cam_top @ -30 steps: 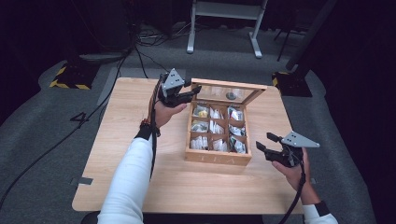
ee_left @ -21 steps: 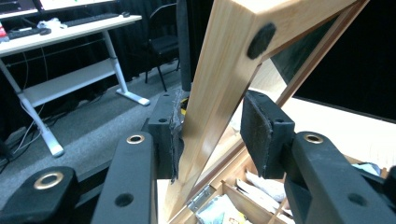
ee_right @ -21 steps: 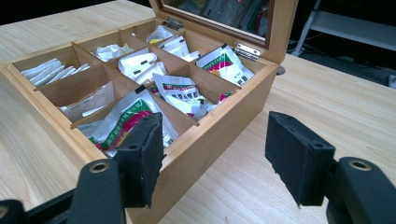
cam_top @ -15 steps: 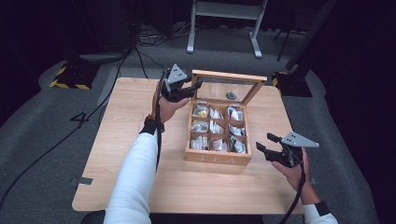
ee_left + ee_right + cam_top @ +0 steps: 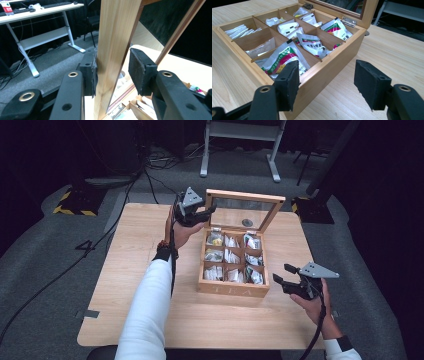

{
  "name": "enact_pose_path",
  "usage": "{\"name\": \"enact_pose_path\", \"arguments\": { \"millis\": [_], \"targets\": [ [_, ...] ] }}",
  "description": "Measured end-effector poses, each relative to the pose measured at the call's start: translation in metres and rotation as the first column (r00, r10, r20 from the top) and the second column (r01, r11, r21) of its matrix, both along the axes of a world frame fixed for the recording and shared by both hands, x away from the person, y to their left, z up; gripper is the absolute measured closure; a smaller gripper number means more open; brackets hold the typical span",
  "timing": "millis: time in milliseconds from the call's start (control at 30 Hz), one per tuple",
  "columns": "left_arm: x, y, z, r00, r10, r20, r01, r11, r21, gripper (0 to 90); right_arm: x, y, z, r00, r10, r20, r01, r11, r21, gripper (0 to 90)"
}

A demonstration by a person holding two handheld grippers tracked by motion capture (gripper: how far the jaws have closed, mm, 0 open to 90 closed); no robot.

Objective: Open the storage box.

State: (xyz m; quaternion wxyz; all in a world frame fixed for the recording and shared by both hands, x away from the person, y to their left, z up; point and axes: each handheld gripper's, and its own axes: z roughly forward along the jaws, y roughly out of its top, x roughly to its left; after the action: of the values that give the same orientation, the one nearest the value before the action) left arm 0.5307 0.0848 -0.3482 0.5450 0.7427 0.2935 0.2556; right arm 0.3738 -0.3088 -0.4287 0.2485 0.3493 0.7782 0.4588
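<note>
Now 1 left tongs (image 5: 209, 211) clamps the lid (image 5: 243, 210) of 1 9-compartment tea box (image 5: 233, 290); right tongs (image 5: 281, 275) released.

Wooden tea box (image 5: 233, 289) at centre of light wood table (image 5: 125, 270), "TEA" on front wall. Glass-paned lid (image 5: 243, 210) raised, tilted back on hinges. Nine compartments, sachets (image 5: 229, 256) in them. Left gripper (image 5: 209, 212) clamped on lid's left frame edge, forearm in white sleeve (image 5: 147, 315). Right gripper (image 5: 282, 275) just beside box's right front corner, jaws parted, nothing between them, apart from box. Black cables (image 5: 95, 245) on grey floor.
</note>
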Motion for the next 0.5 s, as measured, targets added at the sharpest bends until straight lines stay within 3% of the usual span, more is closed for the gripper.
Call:
{"name": "enact_pose_path", "arguments": {
  "millis": [333,500],
  "targets": [
    [0.007,-0.004,-0.001,0.9995,0.029,-0.015,-0.029,0.9994,0.017,58.9,0.000,0.001,-0.002,0.9999,0.009,-0.006,-0.009,1.000,-0.014,37.0],
    [0.014,-0.006,-0.007,0.9987,0.037,-0.035,-0.034,0.9977,0.058,59.0,0.001,0.001,-0.003,0.9999,0.008,-0.012,-0.008,1.000,-0.016,36.8]
  ]
}}
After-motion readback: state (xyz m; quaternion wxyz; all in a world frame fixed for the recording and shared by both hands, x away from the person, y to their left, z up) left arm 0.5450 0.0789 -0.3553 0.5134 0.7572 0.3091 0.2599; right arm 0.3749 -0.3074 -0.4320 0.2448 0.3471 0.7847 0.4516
